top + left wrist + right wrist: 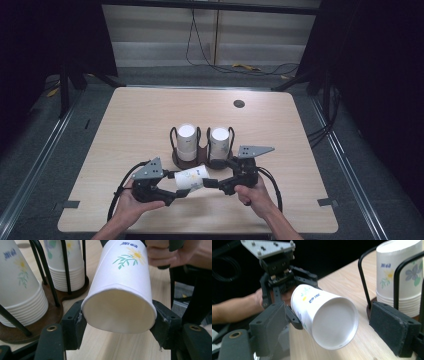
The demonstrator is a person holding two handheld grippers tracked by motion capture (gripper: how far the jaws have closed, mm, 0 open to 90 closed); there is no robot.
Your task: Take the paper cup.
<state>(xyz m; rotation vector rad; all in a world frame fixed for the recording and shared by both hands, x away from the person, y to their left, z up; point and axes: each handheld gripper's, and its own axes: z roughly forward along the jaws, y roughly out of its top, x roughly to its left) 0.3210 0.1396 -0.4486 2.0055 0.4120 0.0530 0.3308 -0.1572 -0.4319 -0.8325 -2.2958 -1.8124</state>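
White paper cup (192, 179) with a yellow daisy print lies on its side in the air just above the pale wooden counter (125, 125), near the person's edge, held between the two hand-held tools. Left gripper (172, 192) is clamped on the cup near its open rim: in the left gripper view its black padded jaws press both sides of the wide mouth (119, 312), which faces that camera. Right gripper (216, 176) sits at the cup's base end; in the right gripper view its jaws stand apart, one pad beside the cup wall and the other well clear of it, with the cup's flat bottom (335, 322) turned toward the camera. A hand wraps each gripper from below. Just beyond the cup stands a dark wooden holder with black wire loops (200, 156), carrying two upright stacks of matching flowered paper cups (186, 142), side by side. Farther back, a round dark grommet (239, 104) sits in the counter.
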